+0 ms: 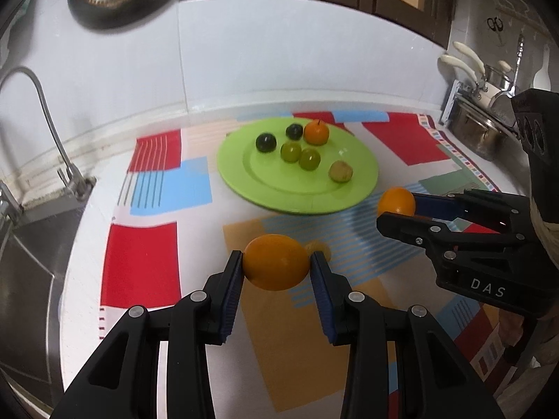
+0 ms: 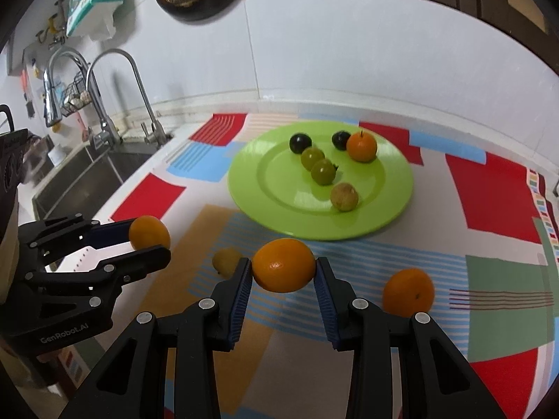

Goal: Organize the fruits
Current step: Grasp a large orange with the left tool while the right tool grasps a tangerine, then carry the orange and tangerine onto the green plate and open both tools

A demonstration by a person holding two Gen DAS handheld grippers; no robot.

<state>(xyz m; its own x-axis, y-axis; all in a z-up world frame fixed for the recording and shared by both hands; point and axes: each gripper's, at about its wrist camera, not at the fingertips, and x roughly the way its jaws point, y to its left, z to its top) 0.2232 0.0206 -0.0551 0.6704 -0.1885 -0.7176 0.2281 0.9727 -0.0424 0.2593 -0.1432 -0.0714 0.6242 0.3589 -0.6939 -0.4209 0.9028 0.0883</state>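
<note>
While both hands work together, the left wrist view shows the left tongs (image 1: 276, 265) clamped on an orange (image 1: 276, 262) above the bench (image 1: 84, 244), likely bound for the green plate (image 1: 237, 174), which carries six fruits. Over to the right wrist view: right tongs (image 2: 283, 269) clamped on a second orange (image 2: 283, 265); one orange (image 2: 408, 291) and a yellow fruit (image 2: 225, 261) wait on the cloth.
</note>
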